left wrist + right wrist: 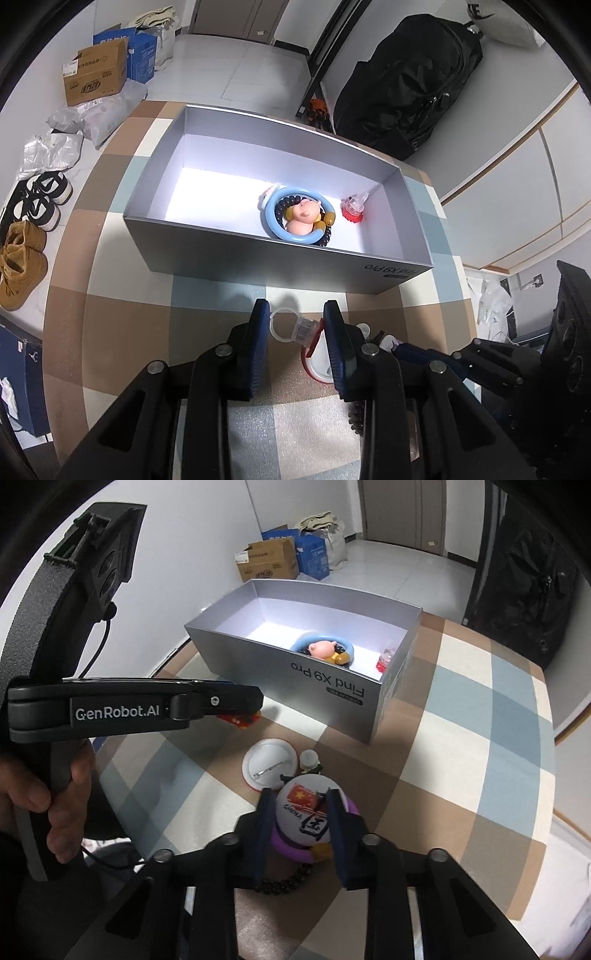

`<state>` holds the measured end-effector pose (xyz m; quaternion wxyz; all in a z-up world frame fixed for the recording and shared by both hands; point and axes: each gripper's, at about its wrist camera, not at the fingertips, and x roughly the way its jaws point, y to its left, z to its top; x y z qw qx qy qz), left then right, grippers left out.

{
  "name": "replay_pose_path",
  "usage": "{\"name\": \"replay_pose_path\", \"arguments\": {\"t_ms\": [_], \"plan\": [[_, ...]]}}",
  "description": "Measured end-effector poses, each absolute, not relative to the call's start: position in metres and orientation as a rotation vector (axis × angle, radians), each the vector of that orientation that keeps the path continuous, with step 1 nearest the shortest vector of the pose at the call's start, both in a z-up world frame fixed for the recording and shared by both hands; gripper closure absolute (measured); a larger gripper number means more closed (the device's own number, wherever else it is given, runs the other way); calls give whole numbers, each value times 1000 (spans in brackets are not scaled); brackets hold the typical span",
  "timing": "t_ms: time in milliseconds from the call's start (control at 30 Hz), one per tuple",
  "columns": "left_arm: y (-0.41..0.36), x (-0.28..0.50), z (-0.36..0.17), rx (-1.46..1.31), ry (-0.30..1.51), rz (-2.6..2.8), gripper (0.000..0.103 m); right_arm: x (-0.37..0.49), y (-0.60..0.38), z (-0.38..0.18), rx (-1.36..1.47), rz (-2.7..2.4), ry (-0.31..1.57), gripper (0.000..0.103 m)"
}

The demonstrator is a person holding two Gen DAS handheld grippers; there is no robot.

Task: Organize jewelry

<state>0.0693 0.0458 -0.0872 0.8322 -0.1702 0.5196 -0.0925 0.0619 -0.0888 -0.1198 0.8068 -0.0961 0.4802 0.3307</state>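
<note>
A grey box (258, 254) stands on the checked table and holds a blue ring (271, 221), a pink figure (303, 218), dark beads and a red-capped trinket (352, 208). My left gripper (295, 314) is open just before the box, its fingers either side of a clear plastic ring (286, 325) on the table. My right gripper (299, 799) is open around a white China flag badge (306, 816) lying on a purple ring (291, 849). A white pin badge (267, 766) lies face down beside it. A dark bead bracelet (284, 880) lies under the right gripper.
The box also shows in the right wrist view (332, 686). The left gripper's body (147, 709) crosses the right view at left. Shoes (33, 206) and cardboard boxes (96, 74) sit on the floor. A black bag (410, 81) stands behind the table.
</note>
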Motion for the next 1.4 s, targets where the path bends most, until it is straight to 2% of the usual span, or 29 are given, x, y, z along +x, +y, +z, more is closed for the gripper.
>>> {"name": "replay_pose_path", "arguments": {"t_ms": [67, 100, 333, 500, 567, 633, 867, 1033, 1100, 1200, 1400], "plan": [[47, 69, -87, -365, 1100, -199, 79, 61, -89, -119, -201, 714, 1026, 89], [48, 69, -86, -365, 1099, -200, 79, 62, -89, -119, -200, 710, 1030, 102], [51, 68, -82, -380, 1091, -205, 79, 72, -110, -114, -98, 665, 1045, 103], [53, 68, -82, -403, 1088, -207, 79, 72, -118, -108, -37, 688, 1043, 98], [54, 67, -82, -407, 1087, -205, 79, 67, -117, -108, -53, 698, 1045, 88], [55, 65, -82, -414, 1086, -209, 79, 61, -118, -109, -54, 703, 1050, 69], [57, 63, -78, -431, 1072, -220, 79, 40, -127, -124, -22, 696, 1104, 64], [56, 61, -76, -432, 1067, -224, 79, 32, -115, -131, -61, 701, 1107, 47], [58, 60, -76, -439, 1063, -221, 79, 31, -111, -132, -76, 681, 1102, 46], [62, 59, -73, -459, 1052, -220, 79, 28, -100, -132, -128, 666, 1063, 32], [64, 56, -69, -468, 1037, -223, 79, 24, -80, -137, -238, 612, 1015, 33]]}}
